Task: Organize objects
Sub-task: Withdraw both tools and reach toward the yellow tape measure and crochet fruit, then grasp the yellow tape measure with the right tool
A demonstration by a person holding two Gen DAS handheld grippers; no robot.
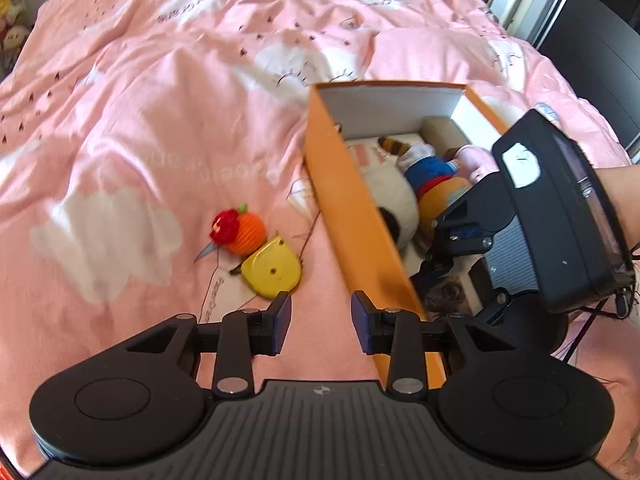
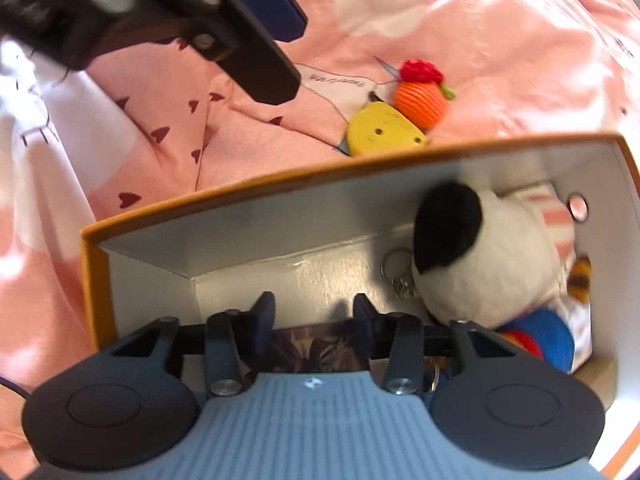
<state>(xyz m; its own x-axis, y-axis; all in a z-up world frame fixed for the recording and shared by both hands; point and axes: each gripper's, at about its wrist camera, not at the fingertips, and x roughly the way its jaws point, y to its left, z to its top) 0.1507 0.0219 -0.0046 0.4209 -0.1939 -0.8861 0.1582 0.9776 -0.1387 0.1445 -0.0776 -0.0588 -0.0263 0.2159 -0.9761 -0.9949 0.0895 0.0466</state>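
An orange box (image 1: 340, 184) with white inner walls (image 2: 280, 216) lies on the pink bedcover. Inside are a white plush with a black ear (image 2: 488, 264), a blue, red and yellow knitted toy (image 1: 432, 172) and a key ring (image 2: 396, 268). My right gripper (image 2: 314, 320) points down into the box, open. A brown patterned item (image 2: 320, 348) lies just under its fingers, not pinched. Left of the box lie a yellow flat case (image 1: 272, 270) and an orange and red knitted ball (image 1: 240, 230). My left gripper (image 1: 321, 322) hovers open and empty near them, beside the box's outer wall.
The pink quilt (image 1: 160, 100) with white clouds and small hearts covers the whole bed in soft folds. Plush toys (image 1: 10, 8) sit off the far left corner. Dark furniture (image 1: 592, 40) stands at the far right. A person's arm (image 1: 624, 192) carries the right gripper.
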